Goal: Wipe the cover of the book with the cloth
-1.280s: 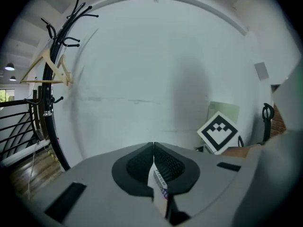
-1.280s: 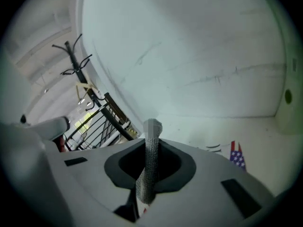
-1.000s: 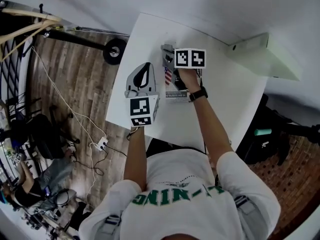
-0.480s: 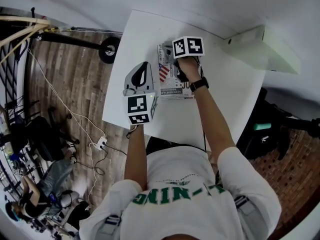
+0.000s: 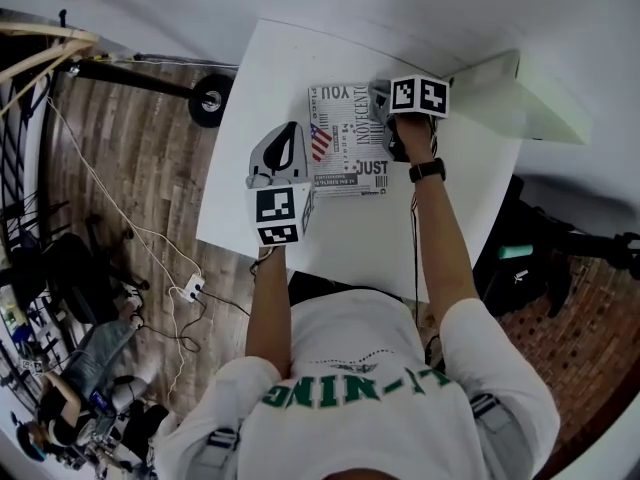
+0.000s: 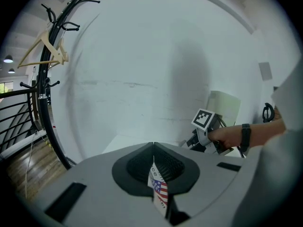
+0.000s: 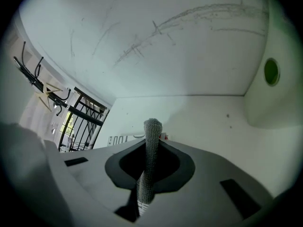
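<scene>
Left gripper (image 6: 154, 149) — its jaws are pressing together on one edge of the book (image 5: 347, 140), and a strip of cover bearing a striped flag is showing in the slot between them. The rest of the book is lying flat on the white table (image 5: 262, 78) with its printed cover facing up, and it is stretching away from those jaws toward the right gripper.

Right gripper (image 7: 151, 144) — its jaws are clamping on the grey cloth (image 7: 152, 126), whose knitted fold is standing up between the jaw tips and past them. In the head view the cloth is sitting under those jaws, at the corner of the book farthest from the left jaws. Just past the right jaws on their left, a printed corner of the book is peeking out. Ahead of them bare table is running to the wall (image 7: 142, 32), and to their right a pale box (image 7: 272, 93) with a round green spot is sitting on the table.

Ahead and to the right of the left jaws, the right hand (image 6: 227, 137) is wearing a dark wristband (image 6: 244, 135) and holding its gripper below the marker cube (image 6: 203, 118). To their left a black coat stand (image 6: 47, 74) is rising from the wooden floor (image 6: 19, 169).
</scene>
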{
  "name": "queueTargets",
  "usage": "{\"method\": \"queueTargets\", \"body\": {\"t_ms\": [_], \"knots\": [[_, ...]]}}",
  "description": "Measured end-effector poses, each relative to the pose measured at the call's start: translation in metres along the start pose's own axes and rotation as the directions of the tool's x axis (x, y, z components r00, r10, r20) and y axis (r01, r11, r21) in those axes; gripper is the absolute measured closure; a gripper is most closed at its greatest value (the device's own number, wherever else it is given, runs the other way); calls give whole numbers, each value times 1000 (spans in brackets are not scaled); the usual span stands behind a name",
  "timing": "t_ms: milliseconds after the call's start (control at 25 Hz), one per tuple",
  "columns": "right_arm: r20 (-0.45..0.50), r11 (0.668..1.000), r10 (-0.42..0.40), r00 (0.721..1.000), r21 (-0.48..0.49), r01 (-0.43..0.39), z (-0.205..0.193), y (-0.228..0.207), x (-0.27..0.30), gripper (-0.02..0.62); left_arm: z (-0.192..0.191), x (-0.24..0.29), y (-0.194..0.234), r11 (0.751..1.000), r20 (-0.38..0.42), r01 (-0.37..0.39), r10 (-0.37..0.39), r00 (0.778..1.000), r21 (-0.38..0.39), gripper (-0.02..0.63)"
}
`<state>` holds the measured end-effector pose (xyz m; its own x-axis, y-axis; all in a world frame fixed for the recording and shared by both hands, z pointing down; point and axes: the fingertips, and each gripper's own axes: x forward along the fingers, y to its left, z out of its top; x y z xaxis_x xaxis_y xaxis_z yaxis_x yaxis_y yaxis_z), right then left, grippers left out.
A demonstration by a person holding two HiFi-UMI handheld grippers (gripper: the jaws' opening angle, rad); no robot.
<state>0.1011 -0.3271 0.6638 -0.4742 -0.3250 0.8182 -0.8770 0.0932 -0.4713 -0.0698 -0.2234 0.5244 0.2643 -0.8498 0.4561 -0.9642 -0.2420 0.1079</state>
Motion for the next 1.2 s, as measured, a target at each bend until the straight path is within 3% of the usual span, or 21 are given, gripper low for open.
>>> {"method": "queueTargets", "body": {"t_ms": [280,400,520,720,920,1200], "knots": [[13,996,-89,996,-1,89,0,-4,-4,563,1,-12,6,1000,4,-15,15,1000,8,594],[-4,999,28,1000,-25,-28,-10,44,7,562,2,-16,9,1000,4,-21,21,1000,9,594],[-55,986,157,986,-52,-160,-28,102,26,561,3,-20,13,1000,4,-29,29,1000,12,594],[-140,977,173,975,-100,-188,-55,138,56,563,4,-27,15,999,3,-32,32,999,23,594],[-127,981,161,979,-92,-173,-51,124,55,563,5,-27,11,999,-1,-24,24,1000,30,594],[-45,997,75,996,-11,-76,-32,41,14,563,5,-17,-3,999,0,19,-19,1000,45,594]]}}
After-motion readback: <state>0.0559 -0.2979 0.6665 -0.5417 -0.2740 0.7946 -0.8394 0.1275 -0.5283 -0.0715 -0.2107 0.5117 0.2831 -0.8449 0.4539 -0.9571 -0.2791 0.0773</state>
